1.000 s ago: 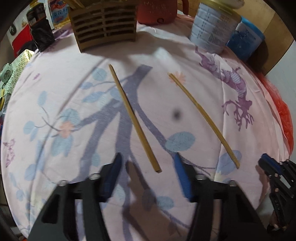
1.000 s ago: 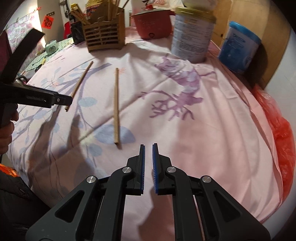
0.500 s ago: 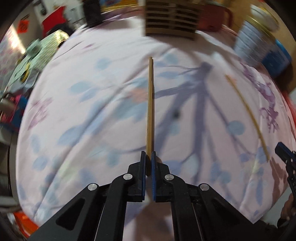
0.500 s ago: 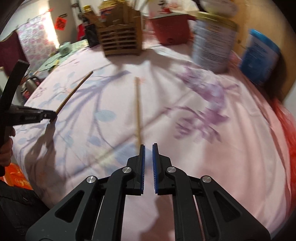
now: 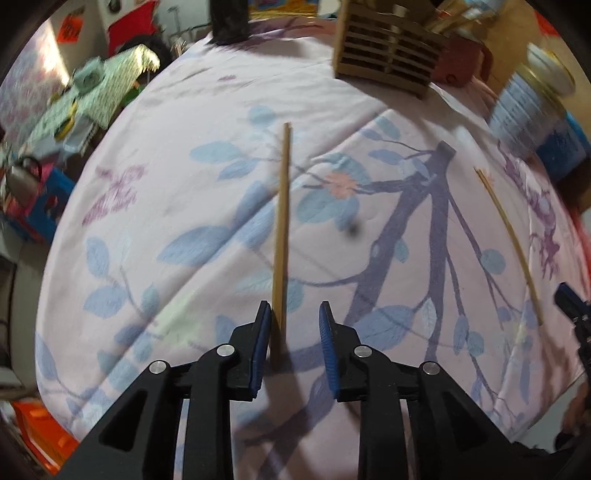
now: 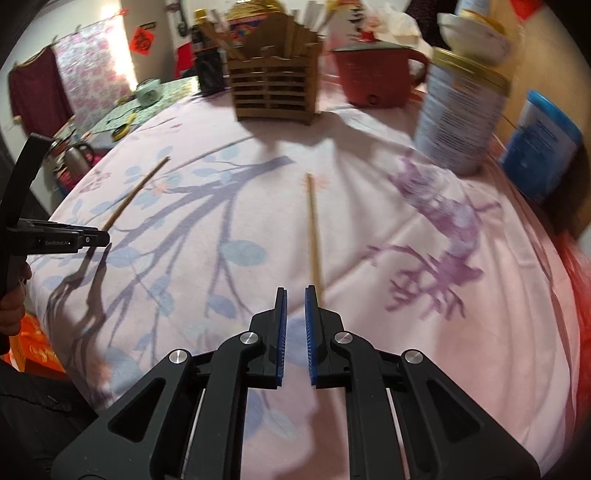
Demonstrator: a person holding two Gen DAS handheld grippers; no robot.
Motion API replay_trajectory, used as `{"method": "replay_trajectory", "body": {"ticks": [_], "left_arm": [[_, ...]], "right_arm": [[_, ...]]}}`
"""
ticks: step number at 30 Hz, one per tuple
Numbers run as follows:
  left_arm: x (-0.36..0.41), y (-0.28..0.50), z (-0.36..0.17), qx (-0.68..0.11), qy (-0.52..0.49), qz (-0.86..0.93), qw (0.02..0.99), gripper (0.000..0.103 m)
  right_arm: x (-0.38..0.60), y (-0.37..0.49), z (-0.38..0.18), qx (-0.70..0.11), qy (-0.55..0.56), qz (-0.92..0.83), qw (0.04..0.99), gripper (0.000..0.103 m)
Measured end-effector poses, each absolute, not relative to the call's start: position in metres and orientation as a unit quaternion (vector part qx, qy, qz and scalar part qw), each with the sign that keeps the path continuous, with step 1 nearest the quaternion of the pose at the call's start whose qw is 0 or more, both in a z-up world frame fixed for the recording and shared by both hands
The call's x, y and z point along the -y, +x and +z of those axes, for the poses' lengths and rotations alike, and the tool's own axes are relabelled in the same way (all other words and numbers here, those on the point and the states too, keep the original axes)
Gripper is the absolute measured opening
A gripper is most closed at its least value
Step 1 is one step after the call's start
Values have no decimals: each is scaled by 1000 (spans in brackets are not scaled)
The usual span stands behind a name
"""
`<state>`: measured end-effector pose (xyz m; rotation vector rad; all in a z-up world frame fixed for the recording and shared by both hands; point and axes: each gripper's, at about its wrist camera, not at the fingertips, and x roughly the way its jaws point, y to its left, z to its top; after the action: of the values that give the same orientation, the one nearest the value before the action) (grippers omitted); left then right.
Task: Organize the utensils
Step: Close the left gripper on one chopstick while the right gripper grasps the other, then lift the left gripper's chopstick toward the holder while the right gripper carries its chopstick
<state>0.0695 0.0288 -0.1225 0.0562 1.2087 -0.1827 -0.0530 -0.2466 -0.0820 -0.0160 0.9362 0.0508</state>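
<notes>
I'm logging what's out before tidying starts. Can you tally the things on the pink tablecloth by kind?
Loose chopsticks: 2
Slatted wooden holder: 1
Red pot: 1
Tall tins: 2
Dark bottle: 1
Total: 7

A floral curtain (image 6: 92,70) hangs by the pale wall (image 6: 22,33).

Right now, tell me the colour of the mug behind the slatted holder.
Red mug; right wrist view shows it best.

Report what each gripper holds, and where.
Nothing gripped. The left gripper, jaws just opening, straddles a chopstick at its near end; the right gripper is shut, empty.
</notes>
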Motion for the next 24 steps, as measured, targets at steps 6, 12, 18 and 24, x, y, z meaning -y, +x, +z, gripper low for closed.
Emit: {"method": "replay_trajectory", "body": {"ticks": [6,12,18,24], "left_arm": [[-12,70,-126,-551,61,-101,826,20],[-13,65,-127,-558,60,-110,821,8],[-30,56,-126,-568,58,-92,816,6],[-46,44,-125,-574,54,-72,814,6]], "right_arm": [[262,-66,-89,-461,14,-5,887,14],[259,-65,-99,-470,27,1,882,14],[256,-54,-115,-478,38,9,877,15],[258,-47,-125,-466,37,12,884,13]]}}
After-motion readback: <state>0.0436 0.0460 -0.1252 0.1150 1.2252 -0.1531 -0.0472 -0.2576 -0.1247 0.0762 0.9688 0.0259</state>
